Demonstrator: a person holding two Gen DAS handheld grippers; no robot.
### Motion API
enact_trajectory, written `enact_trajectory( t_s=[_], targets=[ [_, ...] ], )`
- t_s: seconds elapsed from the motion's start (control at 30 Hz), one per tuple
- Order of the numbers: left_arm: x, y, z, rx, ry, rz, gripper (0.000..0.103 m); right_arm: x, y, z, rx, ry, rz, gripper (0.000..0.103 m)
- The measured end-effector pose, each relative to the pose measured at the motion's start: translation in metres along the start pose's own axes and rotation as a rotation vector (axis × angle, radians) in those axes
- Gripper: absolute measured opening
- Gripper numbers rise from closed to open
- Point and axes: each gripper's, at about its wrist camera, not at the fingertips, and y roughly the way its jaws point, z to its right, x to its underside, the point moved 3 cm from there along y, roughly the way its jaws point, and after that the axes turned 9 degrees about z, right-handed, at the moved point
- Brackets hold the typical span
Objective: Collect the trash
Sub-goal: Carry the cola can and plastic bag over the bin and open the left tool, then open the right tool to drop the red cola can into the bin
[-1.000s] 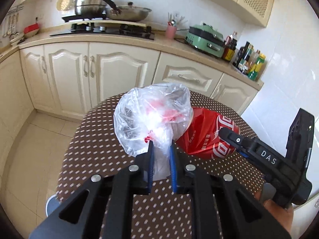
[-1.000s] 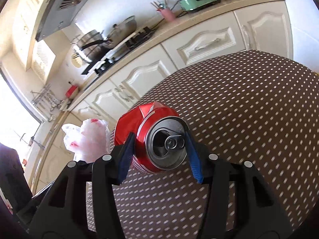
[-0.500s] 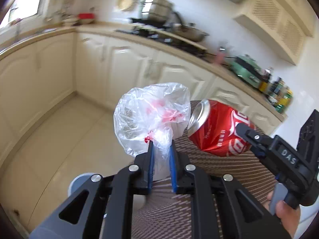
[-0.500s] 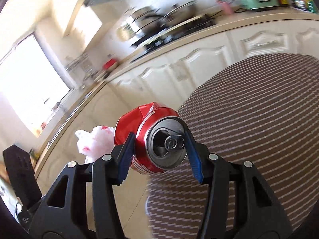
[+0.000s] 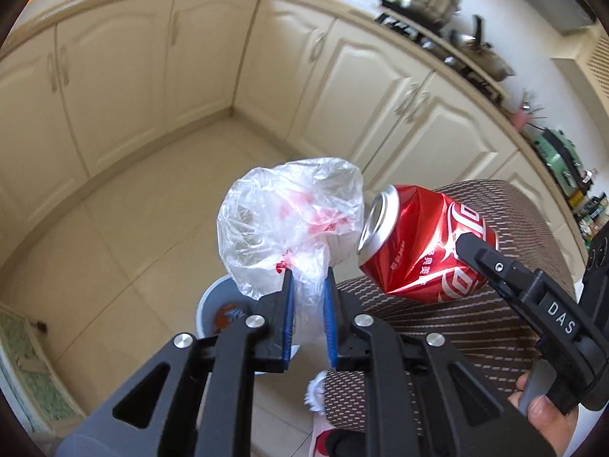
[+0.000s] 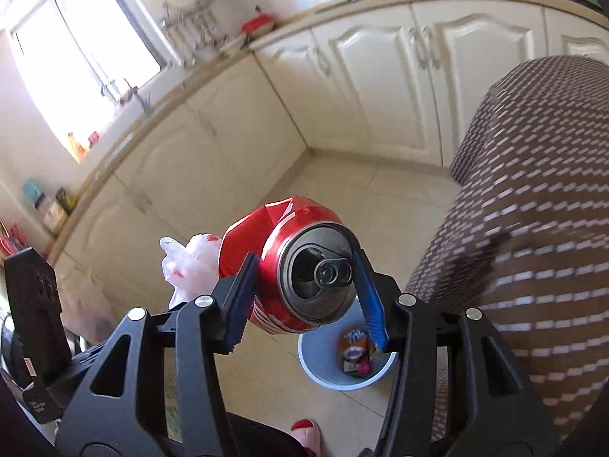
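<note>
My left gripper [image 5: 307, 285] is shut on a crumpled clear plastic bag [image 5: 289, 221] with red print, held in the air above the floor. My right gripper [image 6: 304, 278] is shut on a dented red cola can [image 6: 300, 266], which also shows in the left wrist view [image 5: 422, 243] just right of the bag. The bag shows in the right wrist view [image 6: 190, 266] left of the can. A pale round trash bin [image 6: 327, 375] stands on the floor below both grippers, with wrappers inside. It also shows in the left wrist view [image 5: 207, 304], partly hidden by the bag.
A round table with a brown dotted cloth [image 6: 533, 228] is to the right; it shows in the left wrist view [image 5: 495, 323]. Cream kitchen cabinets [image 5: 342, 76] line the walls. The tiled floor [image 5: 133, 209] lies below. A red slipper [image 6: 304, 428] is near the bin.
Both grippers have swung left off the table, carrying the bag and the can out over the floor. The trash bin has come into view beneath them.
</note>
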Motion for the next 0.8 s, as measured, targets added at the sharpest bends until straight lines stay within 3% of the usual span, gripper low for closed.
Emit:
enact_trajectory(
  t_s=[0.23, 0.37, 0.53, 0.8],
  targets=[
    [0.021, 0.059, -0.035, -0.047, -0.036, -0.145, 0.015, 0.027, 0.056, 0.0, 0.036, -0.036, -0.085, 0.05],
    [0.027, 0.087, -0.041, -0.051, -0.047, -0.201, 0.023, 0.035, 0.078, 0.007, 0.057, -0.033, -0.116, 0.05],
    [0.027, 0.113, -0.045, -0.056, -0.078, -0.235, 0.037, 0.04, 0.094, 0.017, 0.072, -0.017, -0.143, 0.05],
    [0.037, 0.118, -0.061, -0.089, -0.111, -0.257, 0.041, 0.056, 0.116, 0.025, 0.079, -0.018, -0.2, 0.05]
  ],
)
